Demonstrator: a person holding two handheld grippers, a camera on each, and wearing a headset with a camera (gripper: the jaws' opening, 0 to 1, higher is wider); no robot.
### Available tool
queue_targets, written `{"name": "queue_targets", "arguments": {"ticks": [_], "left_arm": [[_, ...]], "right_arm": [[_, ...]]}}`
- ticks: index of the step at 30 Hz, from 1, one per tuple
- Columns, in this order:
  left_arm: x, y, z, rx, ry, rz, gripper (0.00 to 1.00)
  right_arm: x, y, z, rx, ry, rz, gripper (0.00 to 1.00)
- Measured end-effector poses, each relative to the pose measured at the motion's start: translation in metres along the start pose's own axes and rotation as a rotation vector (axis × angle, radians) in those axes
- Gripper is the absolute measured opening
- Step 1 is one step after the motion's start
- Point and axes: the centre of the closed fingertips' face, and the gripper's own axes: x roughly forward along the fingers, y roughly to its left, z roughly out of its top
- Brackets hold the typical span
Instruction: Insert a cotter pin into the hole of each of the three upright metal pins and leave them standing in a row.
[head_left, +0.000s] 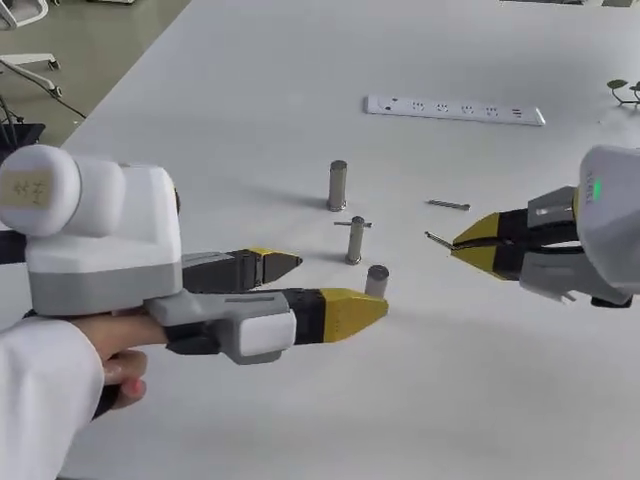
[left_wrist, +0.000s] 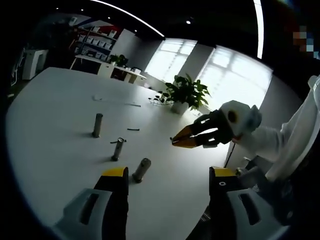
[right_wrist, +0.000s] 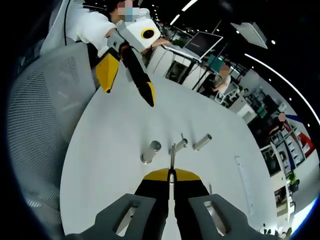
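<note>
Three metal pins stand in a row on the white table: the far pin (head_left: 338, 186), the middle pin (head_left: 355, 240) with a cotter pin (head_left: 352, 224) across its top, and the near pin (head_left: 376, 281). My left gripper (head_left: 340, 285) is open, its yellow tips on either side of the near pin (left_wrist: 141, 170), a little short of it. My right gripper (head_left: 460, 243) hovers to the right of the row, shut on a thin cotter pin (right_wrist: 172, 160) that points toward the middle pin (right_wrist: 181, 145). A loose cotter pin (head_left: 449, 205) lies on the table beyond it.
A white power strip (head_left: 455, 109) lies at the back of the table. A potted plant (left_wrist: 187, 92) stands at the table's far edge. A mesh chair back (right_wrist: 45, 125) stands by the table. Bare tabletop (head_left: 250, 120) surrounds the pins.
</note>
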Motion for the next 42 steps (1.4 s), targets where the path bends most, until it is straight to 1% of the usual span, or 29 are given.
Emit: {"name": "queue_targets", "arguments": {"ticks": [3,5,6,8,9,11,13,15,18,24,28,31,33,42], "left_arm": [[0.009,-0.003,0.004,-0.006,0.0,-0.013,0.58],[0.016,-0.005,0.006,-0.019,0.0,-0.018,0.58],[0.019,-0.007,0.006,-0.02,-0.001,-0.024,0.58],[0.022,-0.009,0.007,-0.022,0.0,-0.032,0.53],[0.026,-0.011,0.007,-0.032,0.0,-0.038,0.5],[0.03,-0.012,0.006,-0.052,0.004,-0.044,0.45],[0.033,-0.013,0.004,-0.058,0.008,-0.05,0.41],[0.035,-0.015,0.003,-0.071,0.017,-0.059,0.38],[0.036,-0.016,0.004,-0.082,0.012,-0.06,0.31],[0.036,-0.013,0.005,-0.103,0.012,-0.053,0.21],[0.037,-0.012,0.005,-0.116,0.023,-0.05,0.18],[0.037,-0.012,0.003,-0.11,0.034,-0.049,0.14],[0.037,-0.013,0.003,-0.113,0.04,-0.054,0.1],[0.036,-0.016,0.0,-0.117,0.068,-0.079,0.02]], "right_arm": [[-0.001,0.004,0.008,-0.007,-0.014,-0.004,0.0],[-0.001,0.009,0.014,0.0,-0.026,0.001,0.0],[-0.001,0.012,0.017,-0.008,-0.031,0.002,0.0],[0.0,0.016,0.018,-0.031,-0.022,0.006,0.0],[0.001,0.019,0.018,-0.055,-0.017,0.008,0.0],[0.003,0.023,0.019,-0.057,-0.016,0.013,0.0],[0.004,0.025,0.02,-0.058,-0.022,0.014,0.0],[0.003,0.025,0.022,-0.066,-0.025,0.015,0.0],[0.003,0.025,0.025,-0.064,-0.035,0.014,0.0],[0.003,0.028,0.033,-0.07,-0.054,0.013,0.0],[0.003,0.03,0.037,-0.073,-0.063,0.018,0.0],[0.003,0.03,0.039,-0.075,-0.067,0.018,0.0],[0.003,0.03,0.041,-0.077,-0.071,0.016,0.0],[0.004,0.032,0.041,-0.084,-0.066,0.023,0.0]]}}
